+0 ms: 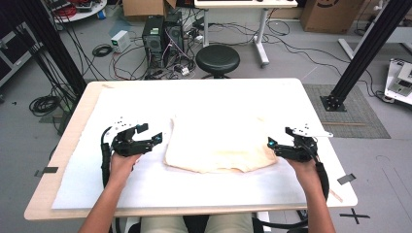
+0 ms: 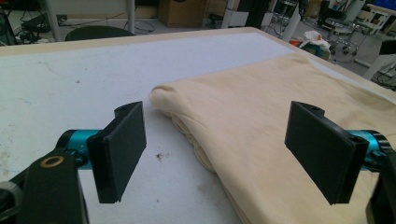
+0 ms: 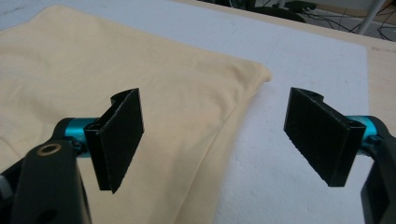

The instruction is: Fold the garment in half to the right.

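A folded cream cloth (image 1: 214, 143) lies in the middle of the white sheet (image 1: 145, 102) that covers the table. My left gripper (image 1: 150, 135) is open just off the cloth's left edge. In the left gripper view the jaws of my left gripper (image 2: 215, 150) stand wide apart, straddling the cloth's folded edge (image 2: 261, 140), nothing held. My right gripper (image 1: 273, 145) is open at the cloth's right edge. In the right gripper view my right gripper (image 3: 215, 140) spans the cloth's edge (image 3: 140, 79), with one jaw over cloth and the other over bare sheet.
The wooden table rim (image 1: 311, 97) frames the white sheet. Beyond the far edge stand a black stool (image 1: 217, 59), computer towers (image 1: 163, 36) and tangled cables on the floor. Black frame posts (image 1: 362, 53) rise at both sides.
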### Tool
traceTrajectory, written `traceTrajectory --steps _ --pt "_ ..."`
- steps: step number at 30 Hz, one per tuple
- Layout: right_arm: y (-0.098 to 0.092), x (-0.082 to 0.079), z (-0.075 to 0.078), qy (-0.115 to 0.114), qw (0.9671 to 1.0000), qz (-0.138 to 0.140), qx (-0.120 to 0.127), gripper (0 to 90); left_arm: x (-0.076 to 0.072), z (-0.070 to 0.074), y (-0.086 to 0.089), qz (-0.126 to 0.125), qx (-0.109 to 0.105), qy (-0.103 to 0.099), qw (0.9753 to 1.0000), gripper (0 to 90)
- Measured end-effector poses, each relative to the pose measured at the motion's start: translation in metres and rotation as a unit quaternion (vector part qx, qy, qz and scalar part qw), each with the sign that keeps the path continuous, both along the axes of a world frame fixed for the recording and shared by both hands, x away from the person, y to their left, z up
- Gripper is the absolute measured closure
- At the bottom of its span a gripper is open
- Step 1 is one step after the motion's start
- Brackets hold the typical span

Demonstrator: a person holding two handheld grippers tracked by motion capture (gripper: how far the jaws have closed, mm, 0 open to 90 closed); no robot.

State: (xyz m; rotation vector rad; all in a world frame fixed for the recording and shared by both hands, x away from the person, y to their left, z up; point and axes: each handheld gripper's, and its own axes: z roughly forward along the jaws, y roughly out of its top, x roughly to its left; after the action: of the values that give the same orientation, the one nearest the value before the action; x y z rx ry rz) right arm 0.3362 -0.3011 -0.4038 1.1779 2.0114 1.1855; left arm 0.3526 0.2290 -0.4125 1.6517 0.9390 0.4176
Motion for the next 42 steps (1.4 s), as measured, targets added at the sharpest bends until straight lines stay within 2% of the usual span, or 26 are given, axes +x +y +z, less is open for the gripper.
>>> traceTrajectory --steps 5,12,18,21,23,26,30,32,36,39,40,42 --pt "-0.001 -0.002 0.000 -0.003 1.0000 -0.003 -0.001 20.3 -0.002 -0.002 -0.004 0.003 0.011 0.008 0.9999 20.9" --pt "0.002 0.001 -0.001 -0.007 1.0000 0.003 0.003 20.3 -0.010 -0.008 -0.012 -0.001 0.024 0.030 0.9992 21.0" --pt "0.006 0.002 -0.002 -0.005 0.9999 0.013 0.005 20.3 -0.012 -0.011 -0.021 -0.015 0.032 0.041 0.9985 21.0" --pt "0.006 0.001 -0.002 -0.003 0.9999 0.012 0.009 20.3 -0.012 -0.013 -0.024 -0.003 0.038 0.057 0.9977 22.2" --pt "0.006 0.001 -0.003 -0.001 0.9999 0.012 0.008 20.3 -0.012 -0.015 -0.025 0.009 0.041 0.071 0.9966 23.7" --pt "0.007 0.000 -0.003 -0.001 0.9999 0.013 0.005 20.3 -0.012 -0.019 -0.028 0.026 0.055 0.097 0.9934 24.8" --pt "0.009 0.000 -0.003 0.001 0.9999 0.013 0.004 20.3 -0.011 -0.025 -0.033 0.035 0.065 0.114 0.9907 25.6" --pt "0.009 0.000 -0.003 0.002 0.9999 0.015 0.002 20.3 -0.011 -0.026 -0.034 0.037 0.073 0.123 0.9891 27.3" --pt "0.010 0.001 -0.005 0.002 0.9999 0.017 0.001 20.3 -0.011 -0.029 -0.036 0.035 0.073 0.141 0.9867 29.4" --pt "0.011 0.002 -0.005 0.004 0.9998 0.018 0.002 20.3 -0.012 -0.032 -0.041 0.030 0.087 0.149 0.9846 30.9" --pt "0.011 0.003 -0.005 -0.003 0.9998 0.022 -0.001 20.3 -0.013 -0.033 -0.043 0.027 0.090 0.152 0.9840 31.7" --pt "0.013 0.002 -0.004 0.004 0.9998 0.020 0.003 20.3 -0.014 -0.034 -0.048 0.026 0.103 0.153 0.9824 33.6"
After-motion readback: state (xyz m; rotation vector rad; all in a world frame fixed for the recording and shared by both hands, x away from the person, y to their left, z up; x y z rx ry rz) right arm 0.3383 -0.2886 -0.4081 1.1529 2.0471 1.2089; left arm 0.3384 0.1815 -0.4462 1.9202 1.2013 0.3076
